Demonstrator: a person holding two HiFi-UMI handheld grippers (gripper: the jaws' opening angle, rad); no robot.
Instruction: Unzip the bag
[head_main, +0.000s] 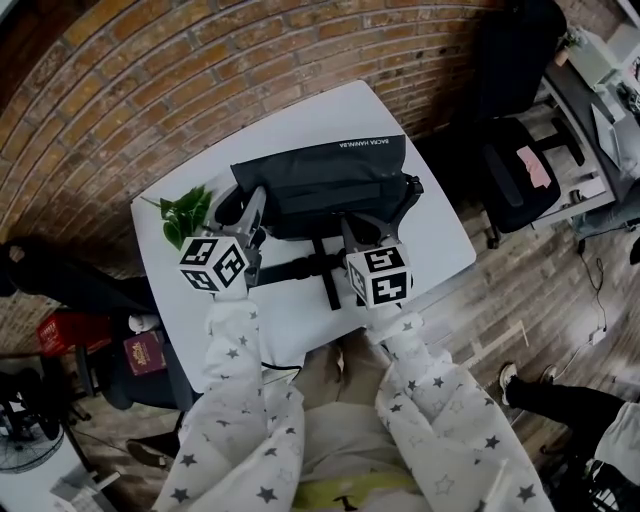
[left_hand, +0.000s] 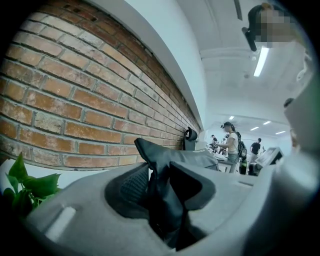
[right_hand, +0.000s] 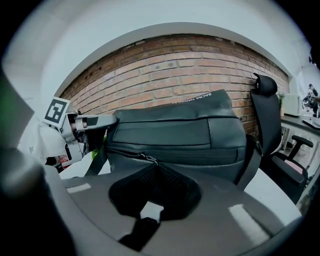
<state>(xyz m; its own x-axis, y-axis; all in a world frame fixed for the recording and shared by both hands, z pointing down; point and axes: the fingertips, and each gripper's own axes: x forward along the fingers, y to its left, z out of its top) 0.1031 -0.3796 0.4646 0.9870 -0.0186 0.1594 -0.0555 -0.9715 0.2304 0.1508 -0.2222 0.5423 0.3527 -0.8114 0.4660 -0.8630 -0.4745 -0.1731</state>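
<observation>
L tool (left_hand: 159, 181) on bag (head_main: 320, 178), R tool (right_hand: 156, 172) on zip (right_hand: 148, 159)

Bag print: one line of small white capitals along the top edge of the black bag (right_hand: 175, 131), two words, too small to read for certain.
Marker cubes (head_main: 214, 264): black-and-white square patterns only, no letters or numbers.
Elsewhere: nothing legible.

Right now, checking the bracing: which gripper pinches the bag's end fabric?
The left gripper: black bag fabric fills its jaws; the right gripper pinches the zipper pull.
</observation>
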